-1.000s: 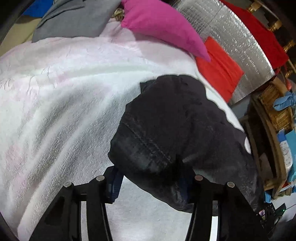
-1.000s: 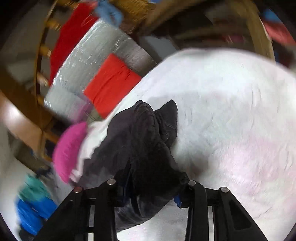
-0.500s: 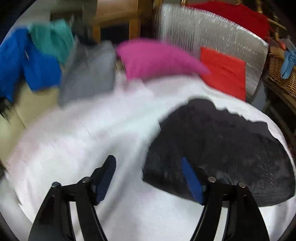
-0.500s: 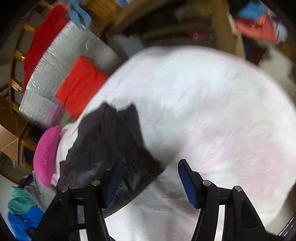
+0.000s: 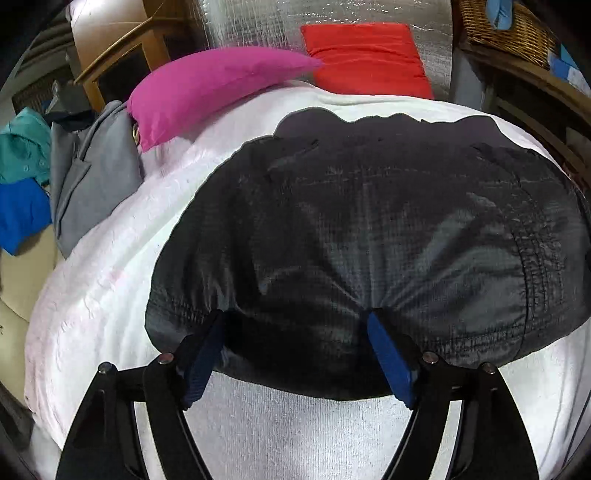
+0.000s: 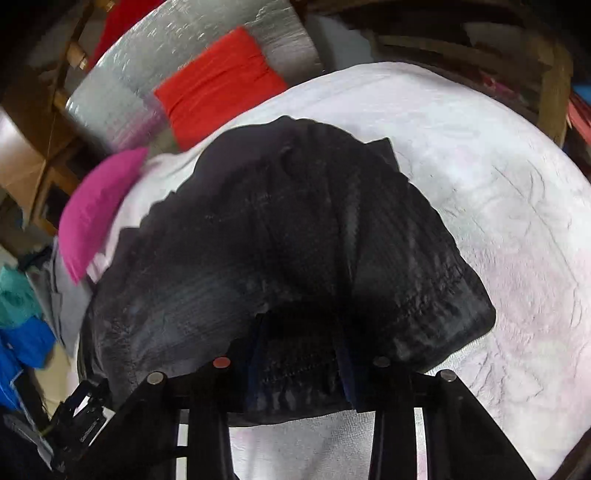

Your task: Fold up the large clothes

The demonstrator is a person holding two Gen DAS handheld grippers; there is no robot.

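Observation:
A black quilted garment (image 5: 369,236) lies folded into a wide bundle on the white towel-covered surface (image 5: 122,266). My left gripper (image 5: 295,332) straddles the garment's near edge, with its blue pads (image 5: 388,350) wide apart and fabric bulging between them. In the right wrist view the same garment (image 6: 295,236) fills the middle. My right gripper (image 6: 301,354) has its pads close together, pinching a fold of the garment's near hem.
A pink pillow (image 5: 207,88), a red cushion (image 5: 365,59) and a silver foil panel (image 5: 258,22) lie beyond the garment. Grey (image 5: 88,173), teal (image 5: 22,147) and blue (image 5: 18,210) clothes pile at the left. A wicker basket (image 5: 502,26) and wooden furniture stand at the right.
Both grippers let go of the garment and opened half a second ago. Now both are back at its near edge, and the right one has closed on the hem. The garment lies spread wider.

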